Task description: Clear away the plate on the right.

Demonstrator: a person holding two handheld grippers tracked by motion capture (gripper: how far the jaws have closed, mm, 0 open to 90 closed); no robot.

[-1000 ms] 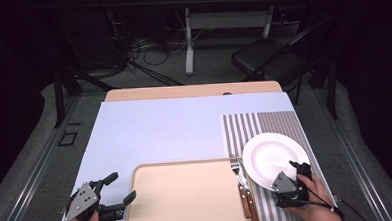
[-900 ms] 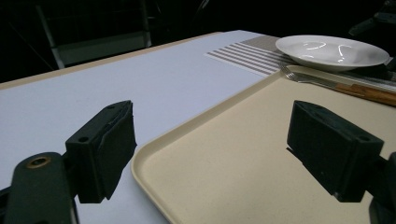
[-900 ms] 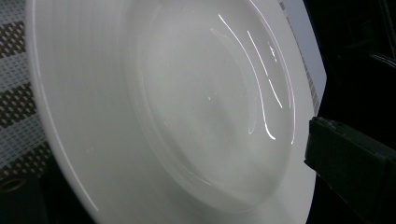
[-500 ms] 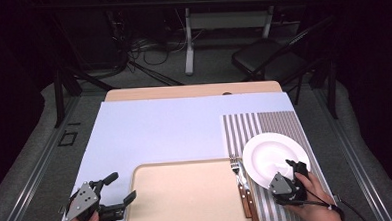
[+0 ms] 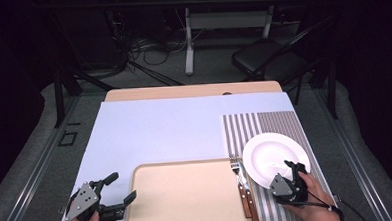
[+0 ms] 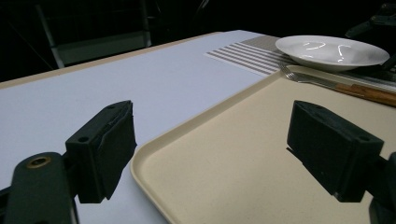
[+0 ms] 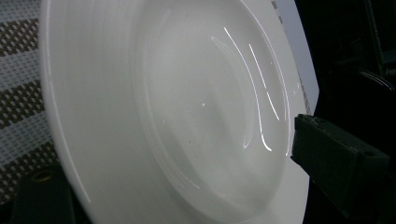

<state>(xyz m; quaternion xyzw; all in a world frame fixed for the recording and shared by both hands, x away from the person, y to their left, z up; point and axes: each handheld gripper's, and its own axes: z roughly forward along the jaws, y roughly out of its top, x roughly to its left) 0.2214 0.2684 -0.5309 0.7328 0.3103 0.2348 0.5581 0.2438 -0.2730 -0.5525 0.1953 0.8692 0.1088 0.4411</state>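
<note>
Straddling the plate's [image 5: 272, 157] near rim, the right hand-held gripper [image 5: 291, 179] has its jaws spread. The plate sits on a striped mat [image 5: 264, 122]. The left hand-held gripper [image 5: 118, 190] gapes beside a tray [image 5: 188, 201] on the tabletop [image 5: 154, 127]; beyond, a chair [image 5: 267, 60].

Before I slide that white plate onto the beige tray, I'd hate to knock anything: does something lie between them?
Yes. A fork and a wooden-handled knife lie side by side on the striped placemat, between the round white plate and the beige tray.
</note>
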